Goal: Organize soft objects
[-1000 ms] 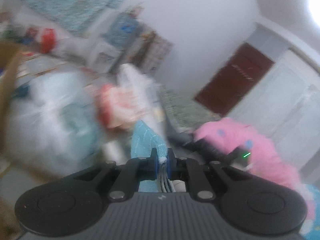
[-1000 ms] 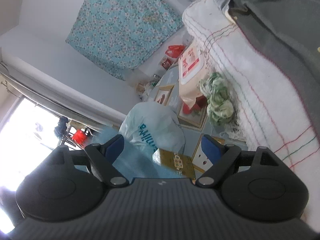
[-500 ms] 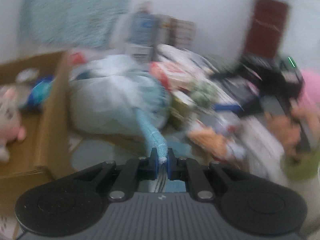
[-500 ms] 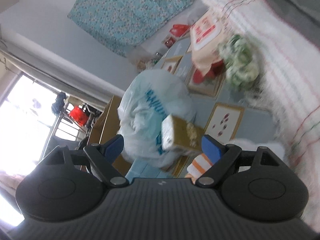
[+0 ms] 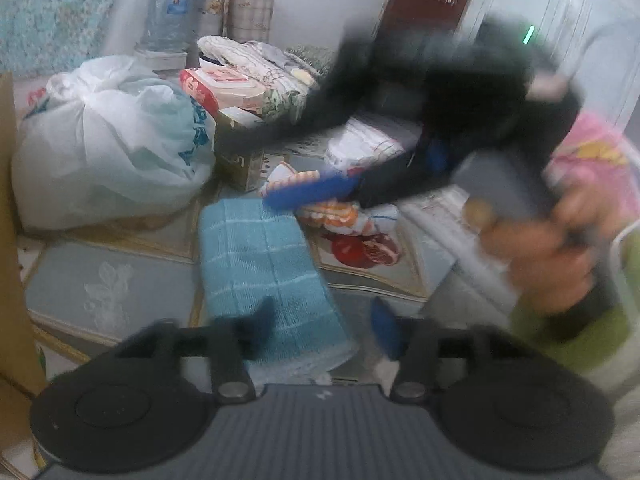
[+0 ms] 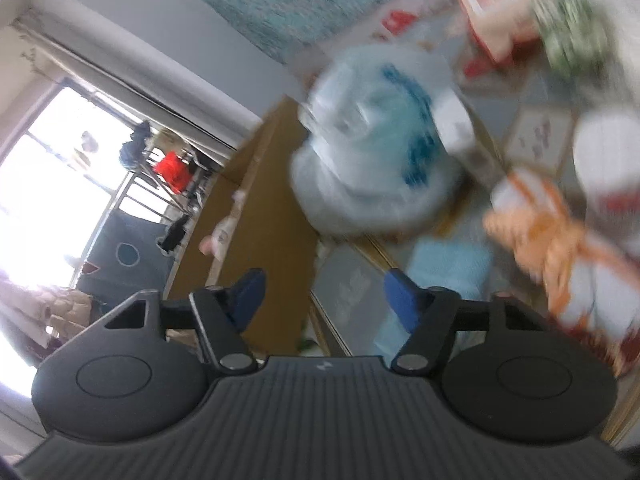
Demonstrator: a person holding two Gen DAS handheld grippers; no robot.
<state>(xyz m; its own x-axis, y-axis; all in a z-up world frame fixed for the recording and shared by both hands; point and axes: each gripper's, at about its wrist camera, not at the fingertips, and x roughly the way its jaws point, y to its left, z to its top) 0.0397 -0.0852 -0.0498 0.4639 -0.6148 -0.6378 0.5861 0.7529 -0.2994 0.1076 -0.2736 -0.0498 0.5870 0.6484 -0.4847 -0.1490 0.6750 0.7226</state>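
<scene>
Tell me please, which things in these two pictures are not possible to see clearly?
- Right gripper, left wrist view: motion blur; whether it touches the orange-striped cloth is unclear.
- Blue towel, left wrist view: near end hidden behind the left gripper.
- Cardboard box, right wrist view: contents too small, a pale toy only.
- White plastic bag, right wrist view: print blurred, unreadable.

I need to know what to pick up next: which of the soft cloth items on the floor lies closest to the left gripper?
The blue checked towel, folded flat right ahead of the open left gripper; the orange-and-white cloth lies farther off.
</scene>
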